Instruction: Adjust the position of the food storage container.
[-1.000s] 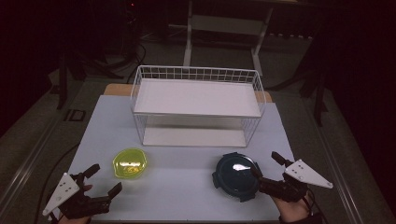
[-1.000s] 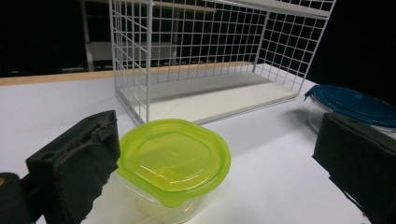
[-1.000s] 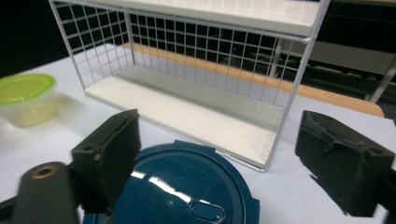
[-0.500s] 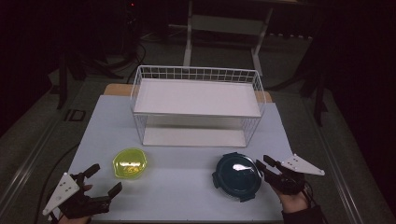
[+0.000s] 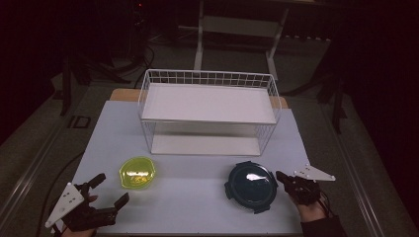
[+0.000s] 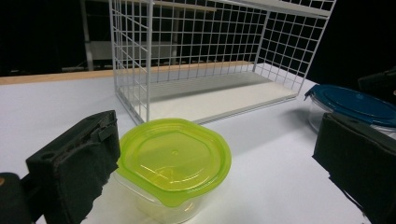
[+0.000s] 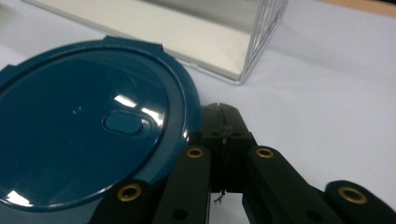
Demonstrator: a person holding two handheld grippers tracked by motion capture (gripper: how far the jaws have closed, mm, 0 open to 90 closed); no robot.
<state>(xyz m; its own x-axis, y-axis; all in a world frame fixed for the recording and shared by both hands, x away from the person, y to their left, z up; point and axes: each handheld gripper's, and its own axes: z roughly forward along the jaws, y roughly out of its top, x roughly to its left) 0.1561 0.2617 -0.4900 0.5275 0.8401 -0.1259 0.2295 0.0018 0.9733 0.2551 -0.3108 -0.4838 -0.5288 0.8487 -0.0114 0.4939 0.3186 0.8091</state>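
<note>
At lower right of the high view, the right gripper (image 5: pixel 283 177) has just clenched its jaws together, nothing between them, their tips just beside the rim of the dark blue round-lidded container (image 5: pixel 251 185). At lower left, the left gripper (image 5: pixel 109 190) stands released, jaws wide, just short of the yellow-green lidded container (image 5: pixel 138 173). Both containers sit on the white table (image 5: pixel 197 197) in front of the white wire shelf rack (image 5: pixel 210 111).

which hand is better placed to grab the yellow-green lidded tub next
Left. The left gripper stands open just in front of the translucent yellow-green lidded plastic tub, which sits between its pads. The right gripper has just closed, nothing between its jaws, beside the round dark blue lidded container, far from the tub.
</note>
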